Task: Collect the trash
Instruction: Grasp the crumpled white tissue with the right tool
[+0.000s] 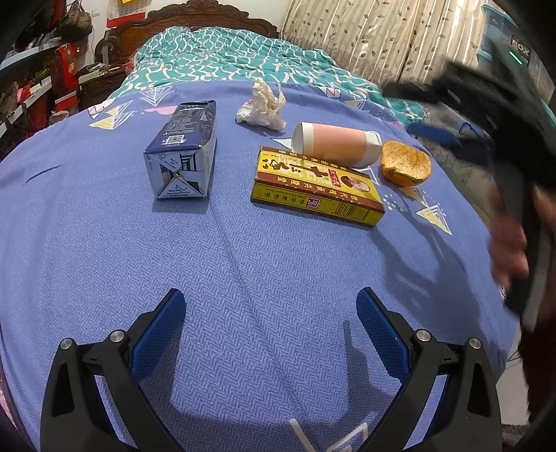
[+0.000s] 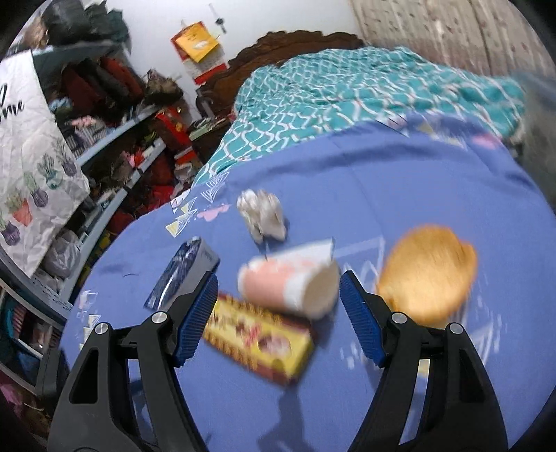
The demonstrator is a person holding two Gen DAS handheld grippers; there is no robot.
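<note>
Trash lies on a blue bedsheet (image 1: 264,264): a dark blue drink carton (image 1: 182,149), a crumpled white tissue (image 1: 264,104), a pink and white bottle (image 1: 335,142) on its side, a yellow and brown box (image 1: 318,186) and an orange peel (image 1: 405,163). My left gripper (image 1: 271,306) is open over bare sheet, well short of the items. My right gripper (image 2: 278,288) hangs open above the bottle (image 2: 288,281) and box (image 2: 259,340), gripping nothing. The peel (image 2: 427,271), tissue (image 2: 262,215) and carton (image 2: 184,274) lie around them. The right gripper (image 1: 431,111) also appears blurred at the right edge of the left wrist view.
A teal patterned quilt (image 1: 222,59) is bunched at the head of the bed below a dark wooden headboard (image 1: 194,21). Cluttered shelves (image 2: 114,139) stand along the left side. Curtains (image 1: 375,34) hang behind on the right. A hand (image 1: 510,250) shows at the right edge.
</note>
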